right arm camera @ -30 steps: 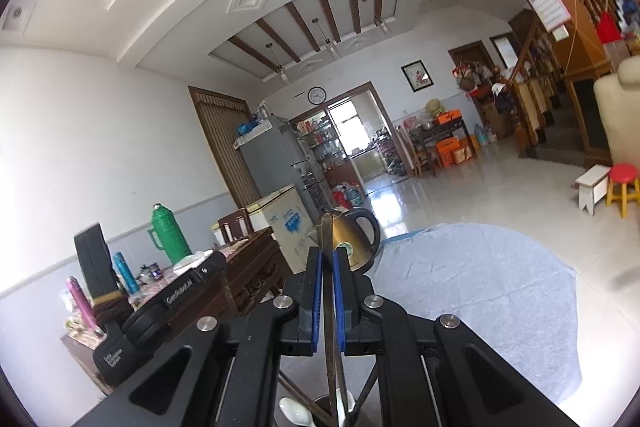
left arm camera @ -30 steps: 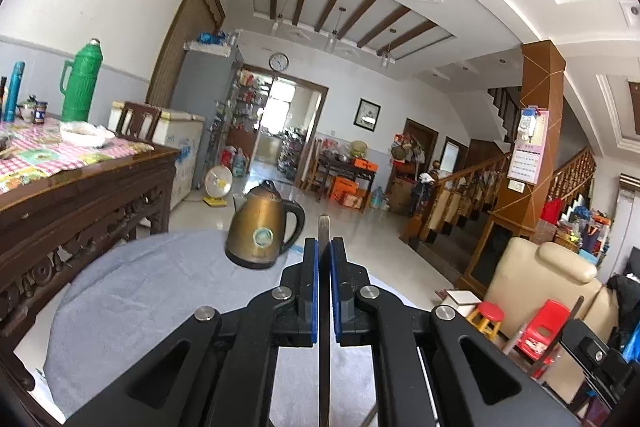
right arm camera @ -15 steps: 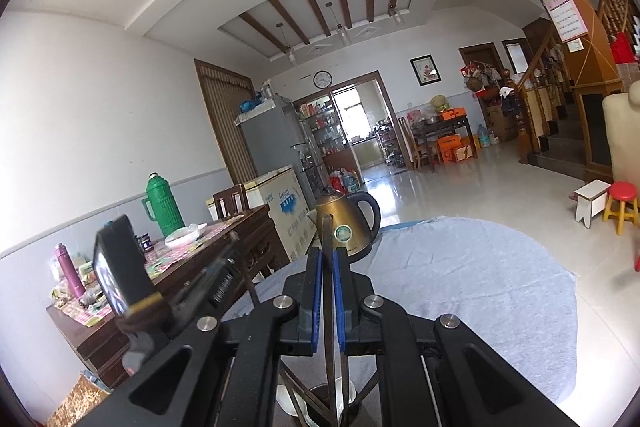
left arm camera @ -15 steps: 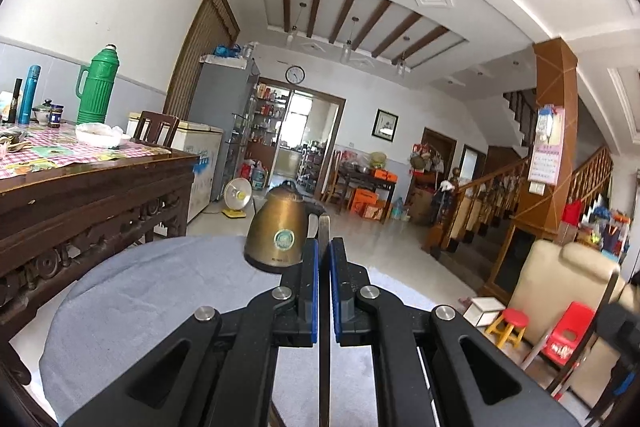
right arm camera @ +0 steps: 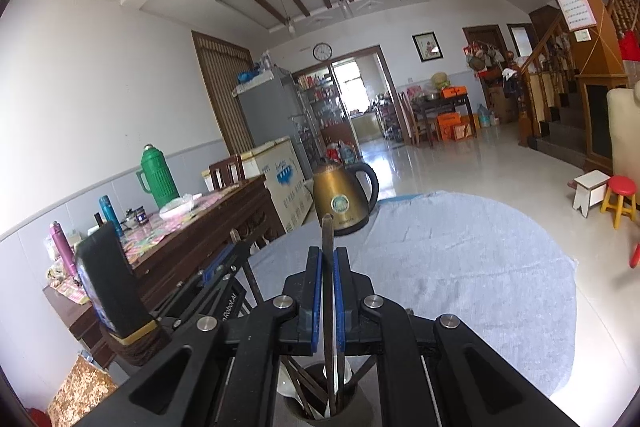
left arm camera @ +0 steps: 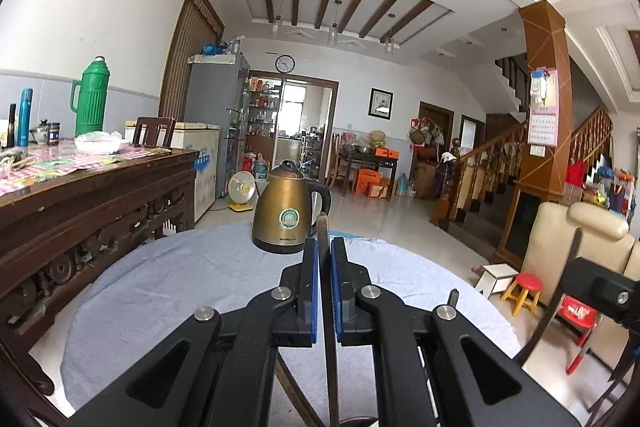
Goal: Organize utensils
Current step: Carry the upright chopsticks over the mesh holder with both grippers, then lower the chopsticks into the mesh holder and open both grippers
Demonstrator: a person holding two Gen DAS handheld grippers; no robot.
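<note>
My left gripper [left arm camera: 325, 247] is clamped on a thin dark utensil handle [left arm camera: 329, 327] standing upright; my right gripper [right arm camera: 328, 259] pinches another dark handle [right arm camera: 328, 291] above a round holder [right arm camera: 320, 397] crowded with utensils. Both hang over a round table under a grey-blue cloth [left arm camera: 180, 291], a brass-coloured electric kettle [left arm camera: 286, 213] at its far edge. A carved wooden sideboard [left arm camera: 100, 203] with a green thermos [left arm camera: 90, 99] stands beside, and tiled floor [right arm camera: 460, 163] runs back to a staircase [left arm camera: 508, 167].
</note>
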